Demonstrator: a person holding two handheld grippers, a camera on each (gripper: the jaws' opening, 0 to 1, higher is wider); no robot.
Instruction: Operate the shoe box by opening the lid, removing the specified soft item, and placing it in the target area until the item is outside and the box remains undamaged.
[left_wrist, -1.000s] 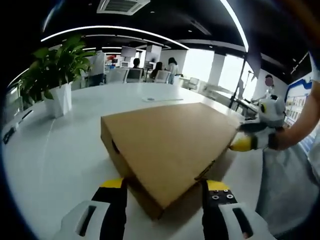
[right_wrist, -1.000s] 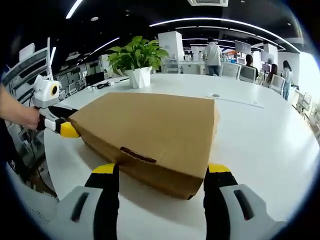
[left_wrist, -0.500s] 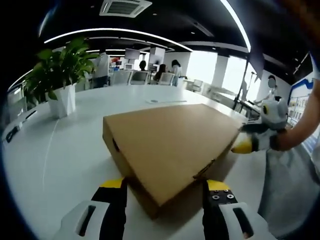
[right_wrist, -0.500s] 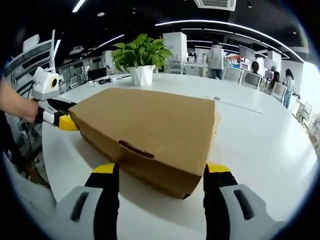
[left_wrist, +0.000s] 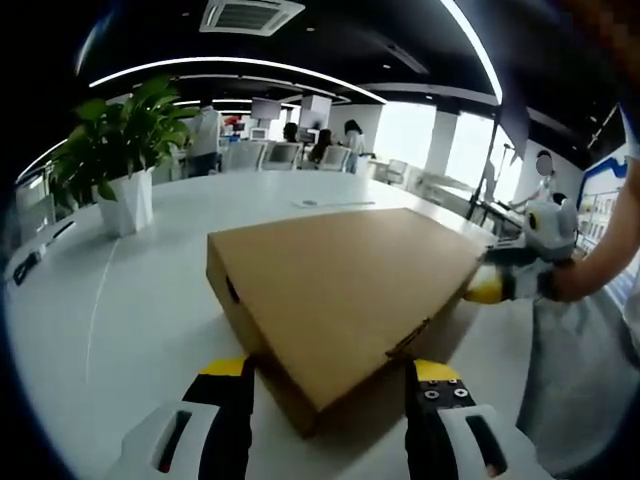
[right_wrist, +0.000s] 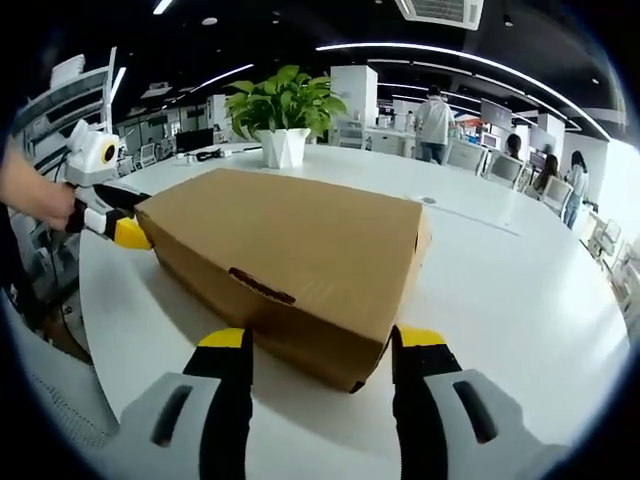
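Closed cardboard shoe box sits on the white bench, lid still down, soft item not visible. Left claw wide, jaws straddling the near corner of the box, nothing gripped. Right claw also wide, empty, jaws either side of the opposite corner. Each claw faces the other across the box's diagonal; the box lies directly ahead of both, equally close. Potted plant well behind. Likely next: lift lid edge.
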